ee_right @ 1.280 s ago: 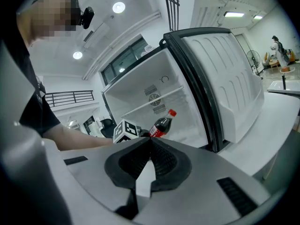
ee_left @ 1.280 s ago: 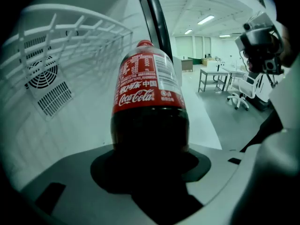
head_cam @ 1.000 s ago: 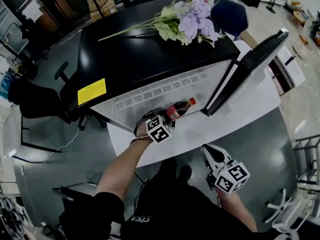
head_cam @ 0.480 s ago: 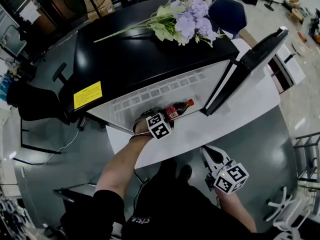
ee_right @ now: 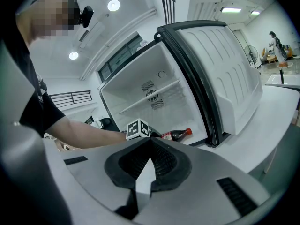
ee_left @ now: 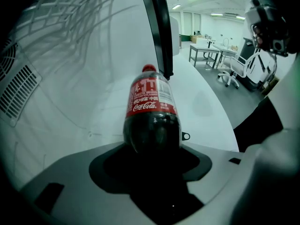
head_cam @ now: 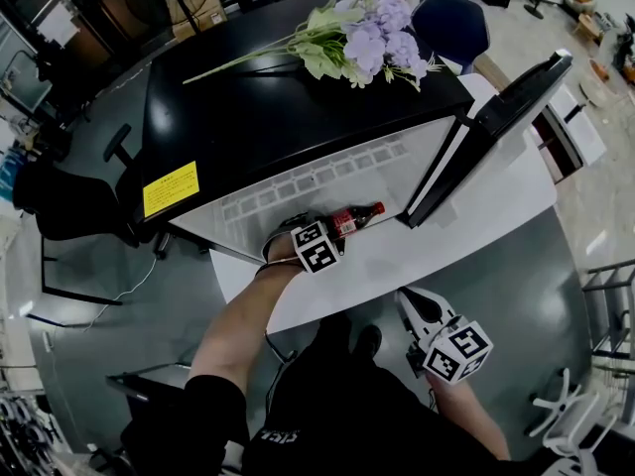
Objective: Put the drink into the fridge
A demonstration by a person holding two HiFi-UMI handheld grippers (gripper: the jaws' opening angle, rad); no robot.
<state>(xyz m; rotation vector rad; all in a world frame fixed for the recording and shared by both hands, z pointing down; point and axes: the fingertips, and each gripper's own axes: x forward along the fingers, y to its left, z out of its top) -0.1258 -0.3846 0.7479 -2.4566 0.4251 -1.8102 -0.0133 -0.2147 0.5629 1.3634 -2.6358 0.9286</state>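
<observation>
The drink, a cola bottle [head_cam: 353, 218] with a red cap and label, lies on its side on the floor of the open white fridge [head_cam: 317, 181], cap pointing toward the door. In the left gripper view the bottle [ee_left: 152, 111] has its base right at my left gripper [ee_left: 152, 149], whose jaws are opening around it. Seen from above, my left gripper [head_cam: 332, 232] reaches into the fridge mouth. My right gripper [head_cam: 411, 302] hangs back over the table's front edge, shut and empty. From the right gripper [ee_right: 149, 159] I see the bottle [ee_right: 178, 135] beyond.
The fridge door [head_cam: 486, 137] stands open to the right. The fridge sits on a white table [head_cam: 476, 226]. Purple artificial flowers [head_cam: 367, 38] lie on its black top. A black office chair [head_cam: 69, 201] stands at the left, a blue chair [head_cam: 451, 28] behind.
The left gripper and the bottle have crept slightly deeper into the fridge mouth. The right gripper has stayed where it was.
</observation>
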